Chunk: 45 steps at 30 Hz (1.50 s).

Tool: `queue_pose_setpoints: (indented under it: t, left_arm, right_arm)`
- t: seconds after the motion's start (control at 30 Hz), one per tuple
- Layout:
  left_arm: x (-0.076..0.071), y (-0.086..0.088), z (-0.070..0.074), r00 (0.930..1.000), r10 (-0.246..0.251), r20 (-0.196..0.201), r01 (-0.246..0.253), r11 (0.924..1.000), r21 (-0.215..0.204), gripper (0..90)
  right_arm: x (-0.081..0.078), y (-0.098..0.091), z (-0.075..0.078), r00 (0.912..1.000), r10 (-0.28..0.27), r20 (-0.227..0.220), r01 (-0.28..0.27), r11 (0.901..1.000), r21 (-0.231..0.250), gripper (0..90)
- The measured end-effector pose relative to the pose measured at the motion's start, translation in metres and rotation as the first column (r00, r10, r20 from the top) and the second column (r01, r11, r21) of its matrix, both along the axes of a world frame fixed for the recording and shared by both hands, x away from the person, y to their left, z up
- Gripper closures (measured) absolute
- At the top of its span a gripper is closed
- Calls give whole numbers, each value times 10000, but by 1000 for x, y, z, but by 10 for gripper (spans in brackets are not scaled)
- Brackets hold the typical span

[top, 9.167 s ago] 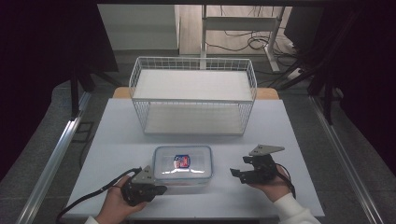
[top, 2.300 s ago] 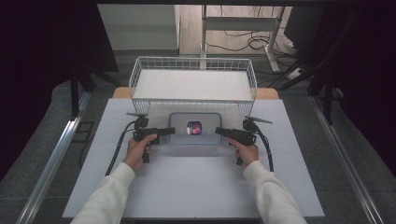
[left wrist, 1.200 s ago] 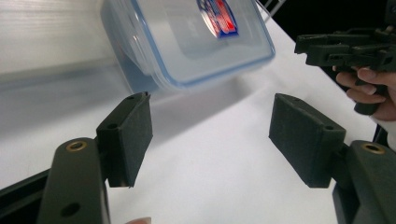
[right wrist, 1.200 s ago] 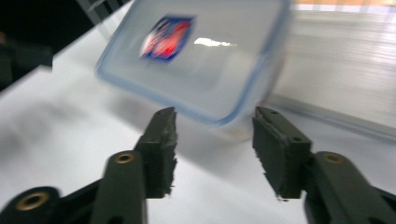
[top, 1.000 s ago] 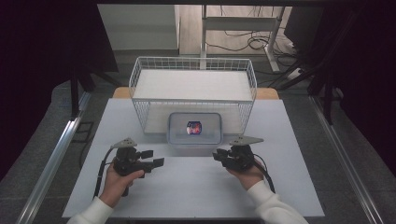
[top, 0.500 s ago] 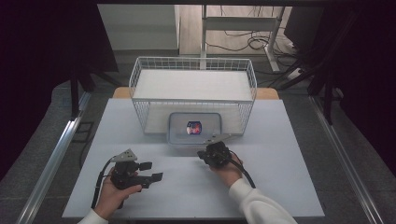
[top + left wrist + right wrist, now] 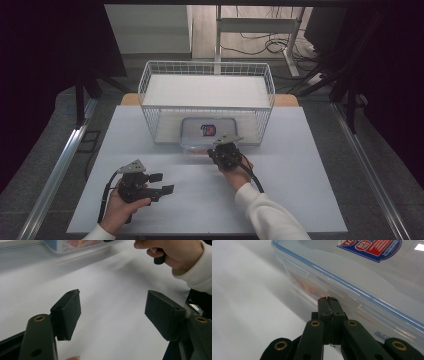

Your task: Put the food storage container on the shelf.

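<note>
1. The box (image 7: pixel 210 131) sits at 12 o'clock on the tabletop (image 7: pixel 300 200), partly under the basket (image 7: pixel 207 82).
2. The right claw (image 7: pixel 328 299), closed and empty, meets its near wall; push low and straight.
3. The left claw (image 7: pixel 113 312) waits open at 7 o'clock.

On the counter (image 7: pixel 310 180) we find the wire basket (image 7: pixel 207 100) at the far middle, the lidded container (image 7: pixel 207 131) partly inside its near side, the right tongs (image 7: pixel 220 152) at that container's near wall, and the left tongs (image 7: pixel 162 184) well apart, near-left.
</note>
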State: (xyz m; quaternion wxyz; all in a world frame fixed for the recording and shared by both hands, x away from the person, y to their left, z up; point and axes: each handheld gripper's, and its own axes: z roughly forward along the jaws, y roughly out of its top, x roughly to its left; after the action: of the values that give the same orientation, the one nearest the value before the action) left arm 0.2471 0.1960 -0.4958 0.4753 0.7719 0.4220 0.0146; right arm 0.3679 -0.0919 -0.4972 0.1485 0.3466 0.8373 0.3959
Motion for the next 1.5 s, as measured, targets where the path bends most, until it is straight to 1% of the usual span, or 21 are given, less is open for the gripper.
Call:
queue_pose_setpoints:
  t: [0.07,0.13,0.27,0.4,0.43,0.5,0.63,0.73,0.83,0.9,1.0,1.07,1.17,1.23,1.3,1.33,1.43,1.47,1.5]
  left_arm:
    - [1,0,0,10000,-1,-4,1,10000,21,291]
    - [1,0,0,10000,28,-14,-28,10000,9,291]
    - [0,1,0,9999,119,11,-119,9999,47,291]
    - [1,1,0,9998,193,7,-193,9998,48,291]
    - [1,1,0,9998,190,-6,-190,9998,45,291]
    - [2,0,-1,9999,161,-56,-161,9999,23,291]
    - [3,0,-3,9998,111,-144,-111,9999,29,291]
    - [1,1,-3,9999,88,-74,-87,9999,59,291]
    - [1,4,-2,9999,139,-20,-139,9999,63,291]
    - [1,6,-3,9998,186,-44,-186,9998,38,291]
    - [0,7,-3,9998,206,-63,-206,9998,-50,291]
    - [-1,8,-2,9998,197,-5,-197,9998,-35,291]
    - [-4,8,-1,9998,181,71,-181,9998,4,291]
    - [-5,9,0,9998,198,103,-198,9998,-13,291]
    - [-5,10,0,9997,217,97,-216,9997,-64,291]
    - [-5,9,0,9997,220,85,-219,9997,-72,291]
    - [-5,8,0,9997,226,96,-226,9997,-1,291]
    - [-6,8,0,9997,244,100,-245,9997,31,291]
    - [-6,8,0,9996,267,122,-268,9996,76,292]
  right_arm:
    - [4,0,-1,9999,-73,119,73,10000,39,890]
    - [9,1,-2,10000,-82,8,82,9998,179,890]
    - [19,3,-3,10000,-50,12,49,9996,281,890]
    - [32,4,-2,9996,-287,-38,289,9983,509,890]
    - [34,3,-2,9994,-346,-14,346,9973,651,890]
    - [38,2,-3,9995,-313,-10,313,9967,754,890]
    - [45,5,-6,9995,-278,-114,287,9959,858,890]
    - [49,9,-6,9992,-389,-89,395,9953,883,890]
    - [52,10,-7,9990,-415,-158,429,9945,958,890]
    - [55,11,-8,9986,-465,-233,486,9936,1024,890]
    - [55,11,-9,9977,-644,-221,664,9919,1080,890]
    - [52,10,-7,9975,-647,-296,675,9916,1100,890]
    - [41,3,4,9989,-459,-91,466,9951,867,890]
    - [29,-6,13,9995,-303,114,294,9967,755,890]
    - [15,-22,23,9995,-192,250,173,9971,740,890]
    - [10,-28,26,9995,-172,257,151,9968,782,890]
    - [-11,-56,36,9999,-111,67,103,9941,1084,889]
    - [-14,-60,38,10000,-79,14,77,9938,1107,889]
    - [-23,-71,39,10000,30,29,-33,9941,1082,889]
